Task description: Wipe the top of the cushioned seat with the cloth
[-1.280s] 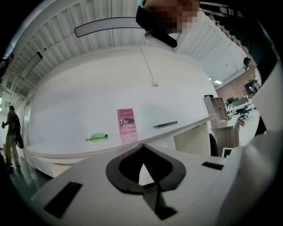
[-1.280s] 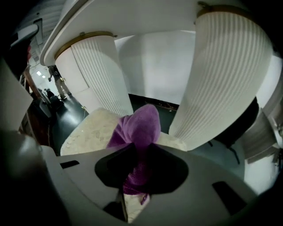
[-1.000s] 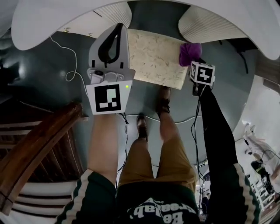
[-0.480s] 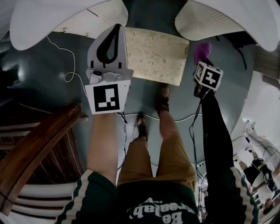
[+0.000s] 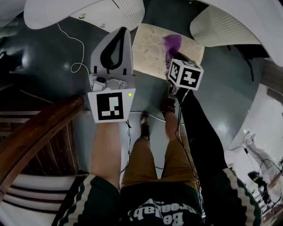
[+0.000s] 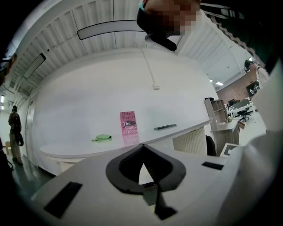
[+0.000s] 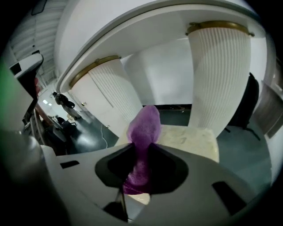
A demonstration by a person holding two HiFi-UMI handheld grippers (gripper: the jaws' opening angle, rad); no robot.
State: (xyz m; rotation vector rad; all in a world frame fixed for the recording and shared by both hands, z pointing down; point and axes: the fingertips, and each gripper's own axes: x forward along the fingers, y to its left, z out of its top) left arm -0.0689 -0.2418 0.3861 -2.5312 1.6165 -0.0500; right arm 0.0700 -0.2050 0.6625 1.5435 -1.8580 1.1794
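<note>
A white curved counter (image 5: 66,13) runs across the far side on ribbed white pillars (image 7: 221,75), above a dark glossy floor (image 5: 48,66). A wooden stair rail (image 5: 35,141) slants along the near left.

The cushioned seat (image 5: 152,48), cream with a faint leaf pattern, stands on the floor just in front of the counter, between the two grippers in the head view. The person's legs and shoes are on its near side.

The left gripper (image 5: 122,31) is held over the floor at the seat's left edge. Its jaws are closed tip to tip with nothing between them (image 6: 142,148), and it points up at the counter.

The right gripper (image 5: 171,56) is over the near right part of the seat, jaws clamped on the purple cloth (image 5: 171,43). The cloth (image 7: 143,128) sticks out past the jaw tips over the seat's top (image 7: 194,137); whether it touches the cushion cannot be told.

A white cable (image 5: 75,53) curls on the floor to the far left. On the counter lie a pink book (image 6: 128,126), a small green thing (image 6: 102,138) and a dark flat bar (image 6: 165,127).
</note>
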